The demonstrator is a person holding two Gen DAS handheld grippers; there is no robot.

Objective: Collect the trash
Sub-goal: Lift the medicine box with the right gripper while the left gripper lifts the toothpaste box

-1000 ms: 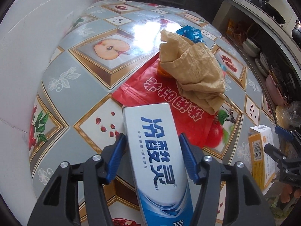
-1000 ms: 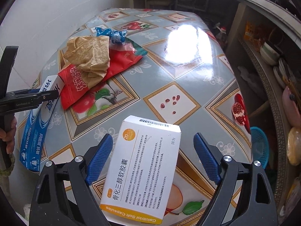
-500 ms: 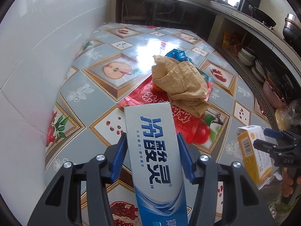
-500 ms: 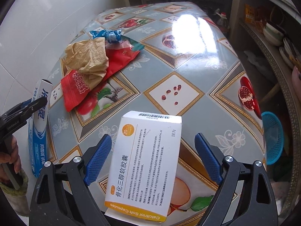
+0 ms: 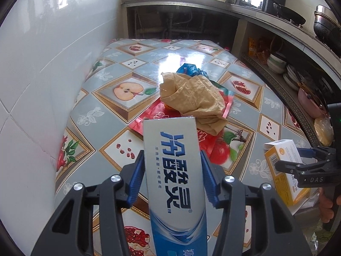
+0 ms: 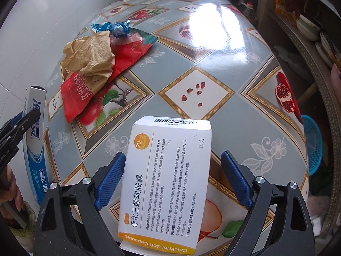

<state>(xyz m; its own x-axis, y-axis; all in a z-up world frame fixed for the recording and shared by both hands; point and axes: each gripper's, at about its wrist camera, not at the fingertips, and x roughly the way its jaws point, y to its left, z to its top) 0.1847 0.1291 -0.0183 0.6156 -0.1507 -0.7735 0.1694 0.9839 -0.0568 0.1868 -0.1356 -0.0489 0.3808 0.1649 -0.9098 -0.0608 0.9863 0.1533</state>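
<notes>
The table [image 5: 102,89], covered in a fruit-print oilcloth, is still carrying the bulk of the trash, so collection is judged as partway through at best.

Remaining pile, near the wall side of the table: a red plastic bag [image 6: 81,87] is lying flat, a crumpled brown paper bag [image 5: 191,93] is sitting on top of it, and a blue foil wrapper [image 6: 113,26] is resting at the far end, touching both. None of these is being held.

In hand: the left gripper [image 5: 170,170] is clamping a long blue-and-silver toothpaste box [image 5: 174,170]; its jaws have just been closing, and both blue pads are now pressing the box's long sides. The box appears lifted off the table.

The right gripper [image 6: 170,177] is straddling a white-and-orange capsule box [image 6: 168,170]. The left pad is touching its edge, while the right pad is standing apart with a visible gap, so a firm grip is not confirmed.

No bin is showing in either view.
</notes>
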